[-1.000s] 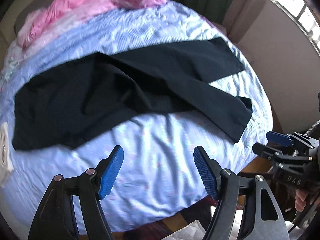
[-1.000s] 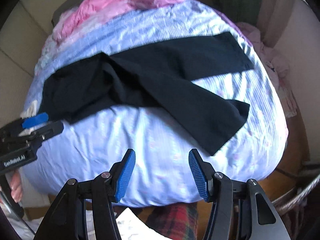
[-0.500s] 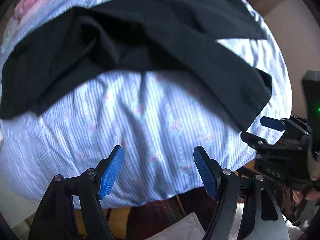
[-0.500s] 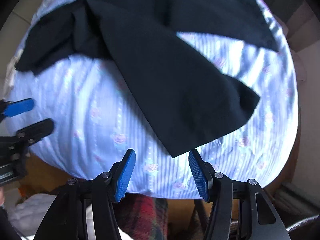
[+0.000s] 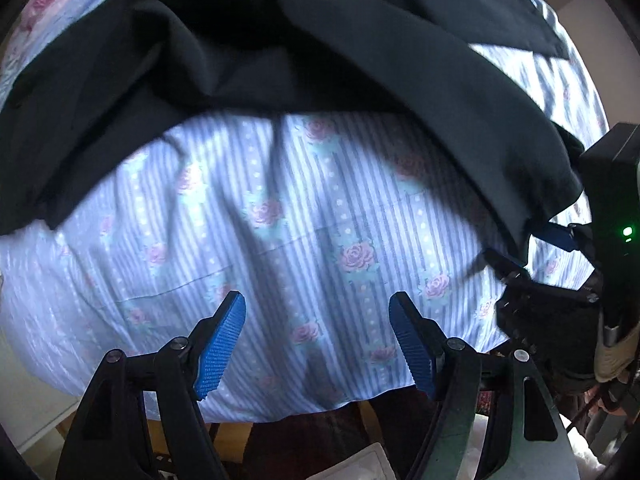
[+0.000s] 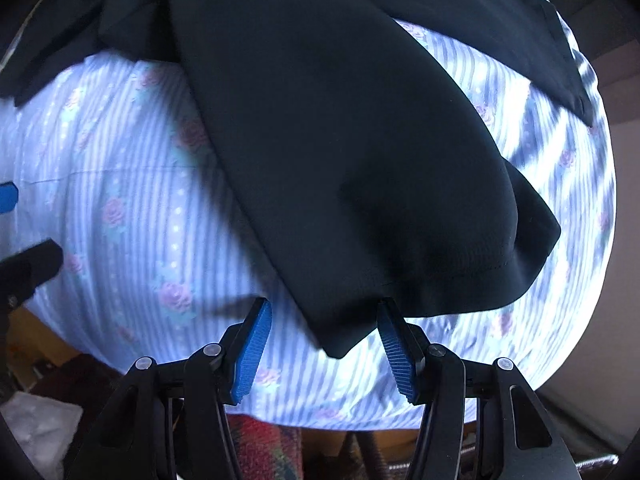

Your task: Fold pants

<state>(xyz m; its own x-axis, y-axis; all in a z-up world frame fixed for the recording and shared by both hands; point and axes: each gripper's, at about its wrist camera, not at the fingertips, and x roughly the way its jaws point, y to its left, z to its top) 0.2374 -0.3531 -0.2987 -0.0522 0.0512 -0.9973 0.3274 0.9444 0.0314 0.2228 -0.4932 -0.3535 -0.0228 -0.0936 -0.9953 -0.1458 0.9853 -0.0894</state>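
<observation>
Black pants (image 5: 280, 52) lie spread on a blue striped floral bedsheet (image 5: 288, 240). In the right wrist view one pant leg (image 6: 340, 152) runs down to its hem corner, which lies between the open fingers of my right gripper (image 6: 324, 344). My left gripper (image 5: 318, 344) is open and empty above bare sheet, short of the pants' edge. The right gripper also shows at the right of the left wrist view (image 5: 532, 256), by the leg's hem. The left gripper's fingertips (image 6: 24, 232) show at the left edge of the right wrist view.
The bed's near edge curves below both grippers, with a red plaid cloth (image 6: 264, 448) and wooden floor under it. A white sheet of paper (image 5: 360, 464) lies below the left gripper. A wall rises at the far right.
Both grippers have moved forward and down towards the bed. The pant-leg hem has come between the right gripper's fingers. Both grippers stay open.
</observation>
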